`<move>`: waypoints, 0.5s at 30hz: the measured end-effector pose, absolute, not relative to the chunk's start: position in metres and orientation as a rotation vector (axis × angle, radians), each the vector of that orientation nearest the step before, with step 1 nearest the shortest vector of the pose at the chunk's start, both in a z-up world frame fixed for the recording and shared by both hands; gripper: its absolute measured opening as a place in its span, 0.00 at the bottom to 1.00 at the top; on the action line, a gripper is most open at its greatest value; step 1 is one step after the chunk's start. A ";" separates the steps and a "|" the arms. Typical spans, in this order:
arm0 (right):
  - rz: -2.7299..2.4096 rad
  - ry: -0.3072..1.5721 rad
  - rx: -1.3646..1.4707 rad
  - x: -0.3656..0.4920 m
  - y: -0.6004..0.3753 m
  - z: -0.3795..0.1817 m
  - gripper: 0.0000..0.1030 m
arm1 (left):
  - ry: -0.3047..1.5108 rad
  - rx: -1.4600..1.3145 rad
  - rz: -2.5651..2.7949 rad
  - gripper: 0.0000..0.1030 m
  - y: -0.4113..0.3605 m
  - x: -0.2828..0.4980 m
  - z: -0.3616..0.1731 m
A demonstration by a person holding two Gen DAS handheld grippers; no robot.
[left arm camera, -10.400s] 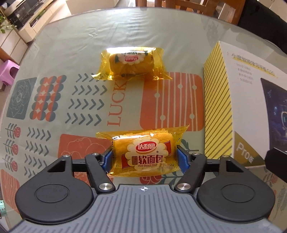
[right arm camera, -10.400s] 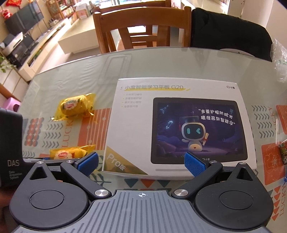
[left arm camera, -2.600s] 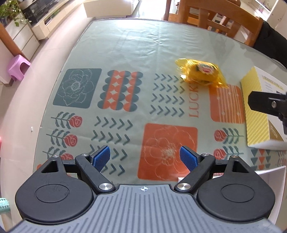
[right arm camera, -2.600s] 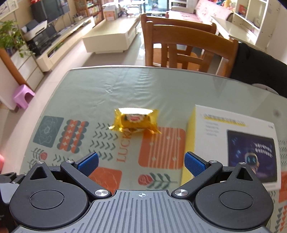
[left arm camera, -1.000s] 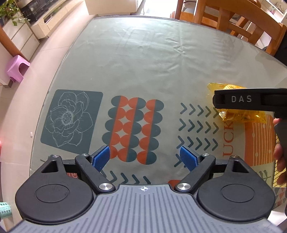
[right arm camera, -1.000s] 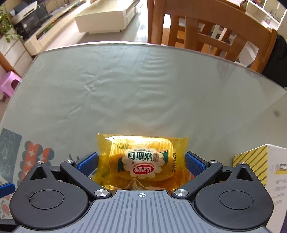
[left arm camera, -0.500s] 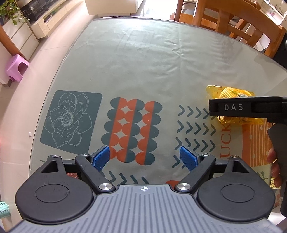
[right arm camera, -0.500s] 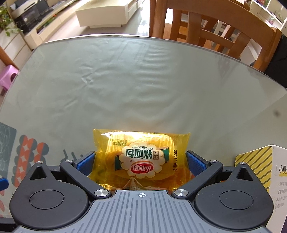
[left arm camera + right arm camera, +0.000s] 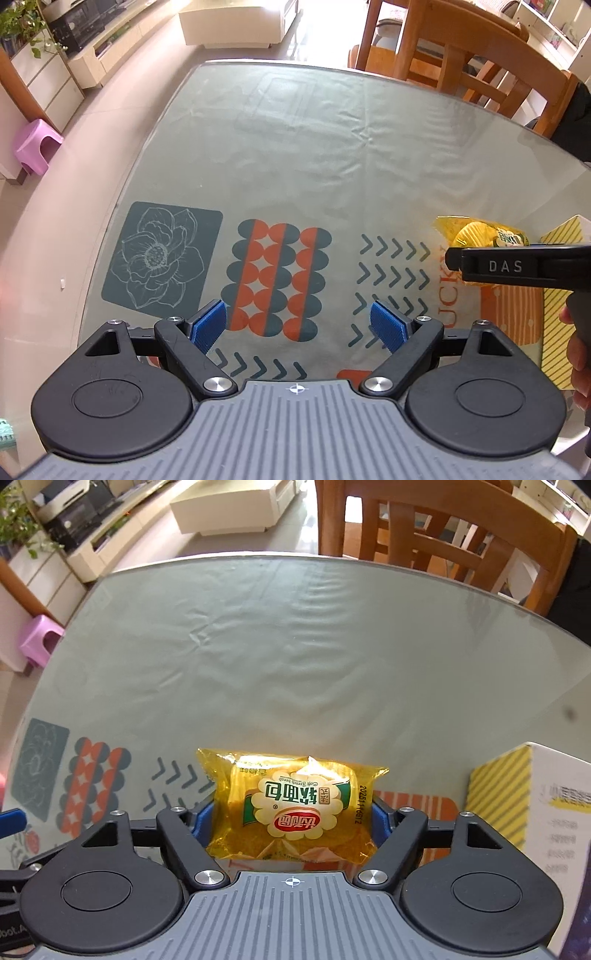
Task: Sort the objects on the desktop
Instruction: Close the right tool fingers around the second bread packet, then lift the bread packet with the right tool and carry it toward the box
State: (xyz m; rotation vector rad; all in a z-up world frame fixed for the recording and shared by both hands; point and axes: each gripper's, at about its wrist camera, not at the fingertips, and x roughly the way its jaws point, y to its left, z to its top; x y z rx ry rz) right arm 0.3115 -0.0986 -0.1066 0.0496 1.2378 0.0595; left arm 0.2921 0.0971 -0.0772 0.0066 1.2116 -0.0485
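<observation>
Right gripper (image 9: pixel 291 821): jaws pressed against both sides of yellow bread packet (image 9: pixel 291 808), label upside down toward camera. Packet sits over patterned worktop (image 9: pixel 295 664). White box with yellow-striped side (image 9: pixel 517 805) just right of it. Wooden chair (image 9: pixel 443 528) beyond far edge.

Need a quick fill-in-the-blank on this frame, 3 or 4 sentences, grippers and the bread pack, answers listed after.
1. The right gripper is shut on a bread pack whose wrapper is ____ in colour.
2. The left gripper is ____, with nothing between its blue pads.
3. To the right of the bread pack stands a white box whose near side has yellow ____.
4. Beyond the far table edge stands a wooden ____.

Missing words: yellow; open; stripes; chair
</observation>
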 end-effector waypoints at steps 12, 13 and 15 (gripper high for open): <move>0.055 1.181 0.062 0.264 -0.112 -0.054 0.72 | 1.154 -0.002 -0.088 1.00 0.092 0.263 -0.040; 0.055 1.176 0.063 0.260 -0.114 -0.050 0.72 | 1.151 -0.004 -0.093 1.00 0.092 0.259 -0.038; 0.054 1.167 0.065 0.252 -0.116 -0.041 0.72 | 1.147 -0.003 -0.105 1.00 0.090 0.251 -0.033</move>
